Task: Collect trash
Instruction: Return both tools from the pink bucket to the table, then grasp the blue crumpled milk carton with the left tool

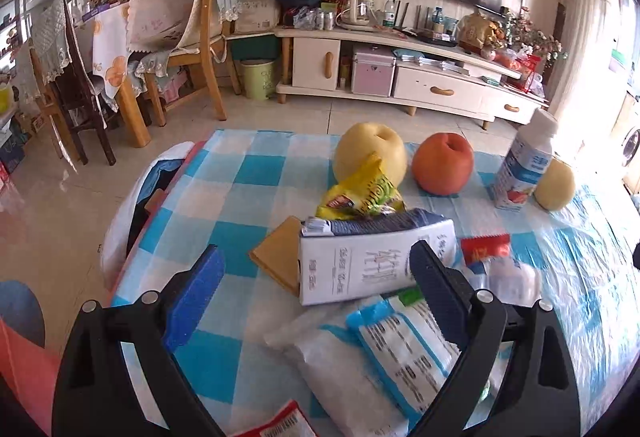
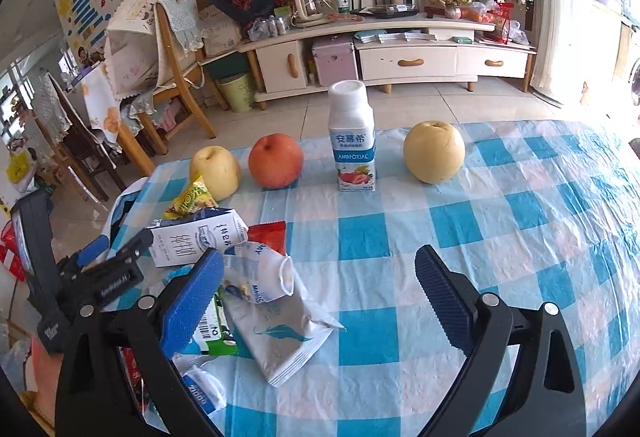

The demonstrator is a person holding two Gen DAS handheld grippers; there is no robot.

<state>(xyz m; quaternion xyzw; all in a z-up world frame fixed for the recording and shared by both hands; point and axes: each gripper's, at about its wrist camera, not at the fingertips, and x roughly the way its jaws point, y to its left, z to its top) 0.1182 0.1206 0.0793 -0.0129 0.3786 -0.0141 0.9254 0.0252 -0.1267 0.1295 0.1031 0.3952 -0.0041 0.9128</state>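
Jaws spread wide and empty on the left gripper [image 1: 316,269] bracket the white milk carton [image 1: 360,261] lying just ahead on the bench [image 1: 224,197], so lower squarely before closing; the right gripper [image 2: 320,273] also gapes empty.

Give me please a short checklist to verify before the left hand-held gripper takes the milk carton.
1. Left hand-held gripper open: ok.
2. Milk carton between its fingers: not ok, only the right finger overlaps it.
3. Carton free on top: ok, nothing lies on it.
4. Right hand-held gripper empty and open: ok.
5. Fruit and yogurt bottle away from the pile: ok.
6. Trash bag within reach: cannot tell.
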